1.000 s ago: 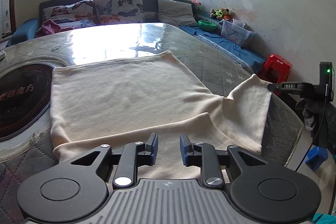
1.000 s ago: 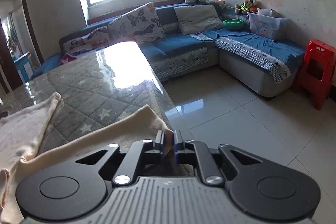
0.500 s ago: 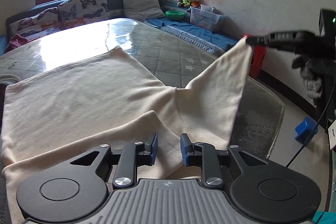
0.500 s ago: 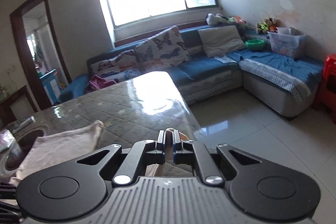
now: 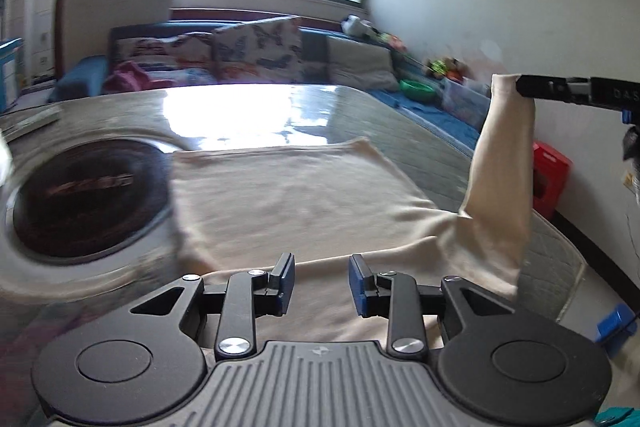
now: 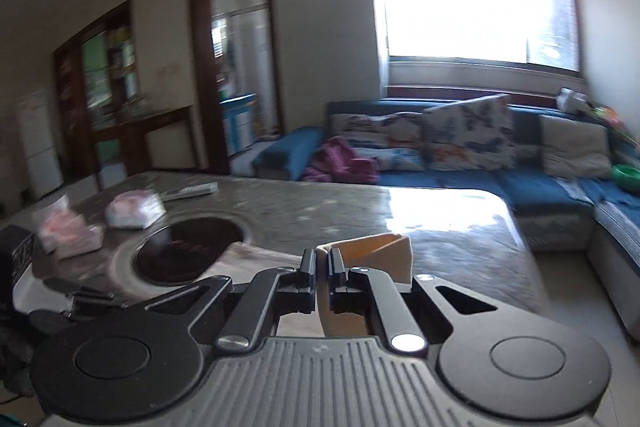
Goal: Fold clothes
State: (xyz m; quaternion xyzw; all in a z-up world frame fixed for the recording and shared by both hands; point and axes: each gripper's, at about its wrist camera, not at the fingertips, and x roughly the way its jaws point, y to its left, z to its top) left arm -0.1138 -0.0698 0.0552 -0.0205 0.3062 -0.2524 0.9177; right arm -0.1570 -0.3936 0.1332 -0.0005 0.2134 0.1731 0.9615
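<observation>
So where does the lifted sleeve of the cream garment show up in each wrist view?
Left wrist: the cream sleeve hangs at the right, its tip pinched by the right gripper.
Right wrist: only the sleeve's tip shows, bottom centre, clamped between the jaws.
Shared landmark: the butterfly cushion on the blue sofa.

Your cloth (image 5: 304, 195) was plain cream; the sofa (image 6: 532, 187) blue, its cushions (image 6: 468, 135) butterfly-printed; the stool (image 5: 550, 175) red; your gripper (image 5: 322, 281) pads blue.
</observation>
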